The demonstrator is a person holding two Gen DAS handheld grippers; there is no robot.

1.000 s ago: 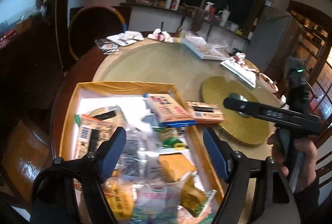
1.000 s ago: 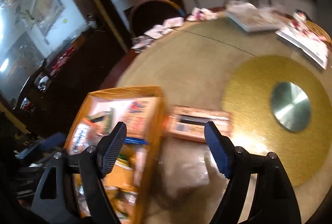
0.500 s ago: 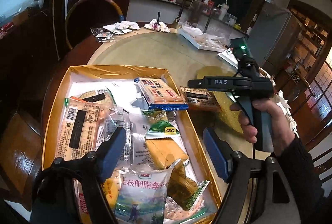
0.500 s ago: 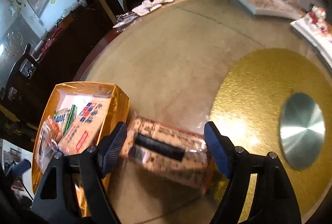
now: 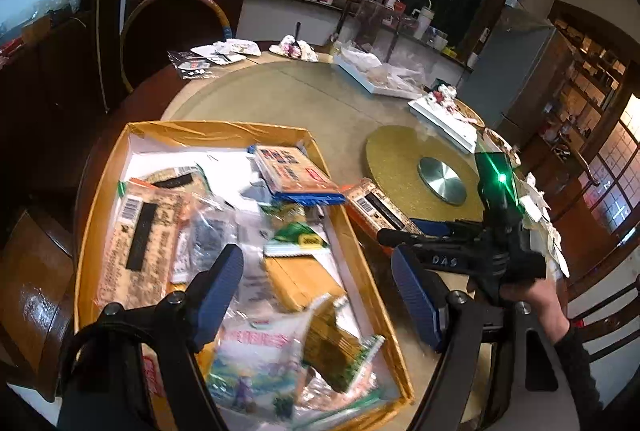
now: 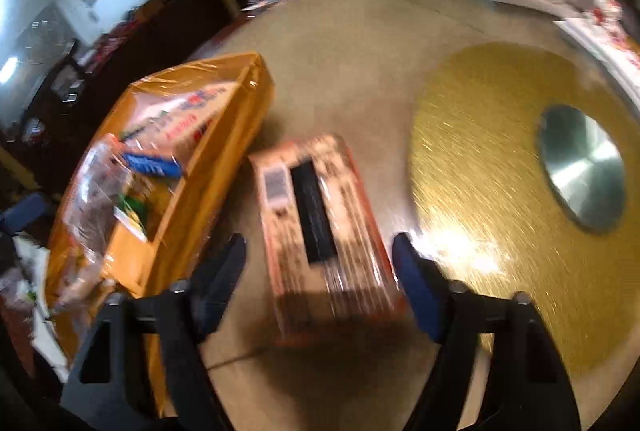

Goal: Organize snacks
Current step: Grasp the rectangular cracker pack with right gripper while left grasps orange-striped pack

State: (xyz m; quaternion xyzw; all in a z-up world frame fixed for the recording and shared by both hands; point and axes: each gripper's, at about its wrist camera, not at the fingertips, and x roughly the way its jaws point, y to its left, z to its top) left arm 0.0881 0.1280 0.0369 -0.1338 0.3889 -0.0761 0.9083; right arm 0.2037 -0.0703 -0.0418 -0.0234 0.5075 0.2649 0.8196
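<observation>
An open orange box (image 5: 224,131) on the round table holds several snack packets, among them a blue-edged one (image 5: 296,175) and a white-green bag (image 5: 256,363). My left gripper (image 5: 316,283) hangs open above the box with nothing between its fingers. Just right of the box (image 6: 200,191) an orange cracker packet (image 6: 316,215) lies flat on the table, also visible in the left wrist view (image 5: 376,207). My right gripper (image 6: 320,263) is low over this packet, jaws closing with the packet's near end between them. The left pad still stands clear of it. A hand (image 5: 532,295) holds that gripper.
A gold turntable disc (image 5: 400,159) with a steel hub sits right of the packet. White trays (image 5: 444,119) and crumpled wrappers (image 5: 296,47) crowd the far rim. A wooden chair (image 5: 172,27) stands behind the table, and dark cabinets line the left.
My right gripper has dropped onto the cracker packet and rolled, so the packet now lies lengthwise between its narrowing jaws. The left gripper has barely moved.
</observation>
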